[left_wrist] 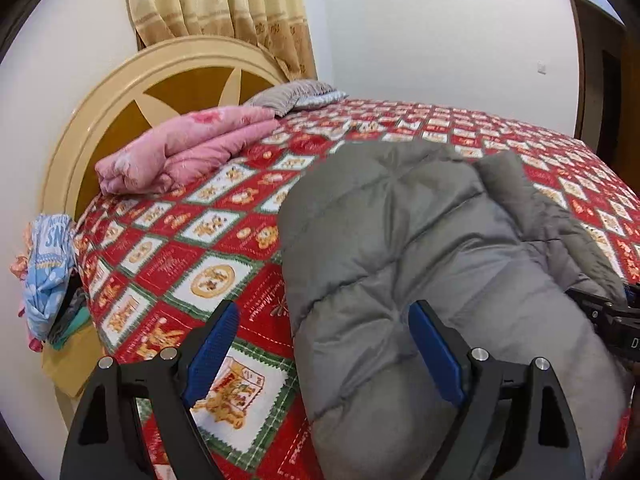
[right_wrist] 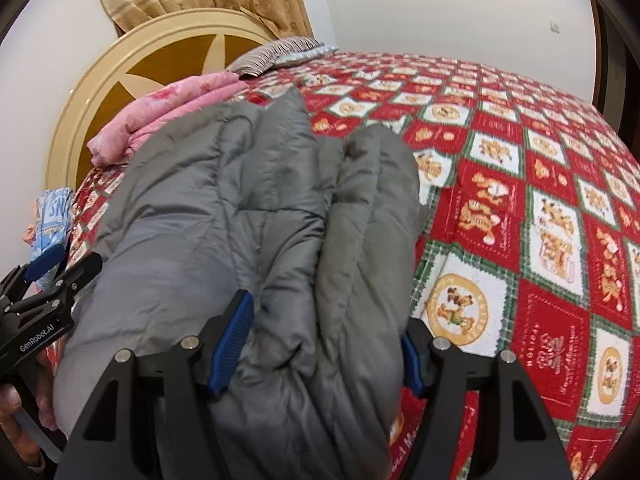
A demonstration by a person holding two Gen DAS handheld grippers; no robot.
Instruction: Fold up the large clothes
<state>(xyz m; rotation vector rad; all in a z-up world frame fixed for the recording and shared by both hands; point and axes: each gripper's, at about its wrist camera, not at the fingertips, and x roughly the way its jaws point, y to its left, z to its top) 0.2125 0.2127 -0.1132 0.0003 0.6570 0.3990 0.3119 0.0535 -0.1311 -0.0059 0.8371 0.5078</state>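
Note:
A grey puffy jacket [left_wrist: 400,240] [right_wrist: 260,200] lies folded into a thick bundle on the red patterned bedspread [left_wrist: 200,260] [right_wrist: 520,240]. My left gripper [left_wrist: 324,354] stands wide open over the jacket's left edge. One of its pads is above the bedspread and the other above the grey fabric, and neither presses on anything. My right gripper [right_wrist: 322,350] straddles the bundle's near end. Puffy fabric fills the gap between its jaws and bulges over the right pad, with no clear pinch. Each gripper shows at the edge of the other's view: the left gripper [right_wrist: 44,276], the right gripper [left_wrist: 608,312].
A folded pink quilt [left_wrist: 180,148] and a striped pillow [left_wrist: 296,94] lie by the round cream headboard [left_wrist: 120,92]. A blue cloth bundle [left_wrist: 48,264] hangs beside the bed at the left. A curtain [left_wrist: 220,0] hangs behind and a brown door [left_wrist: 600,80] stands at the right. A person's hand [right_wrist: 12,420] shows at the lower left.

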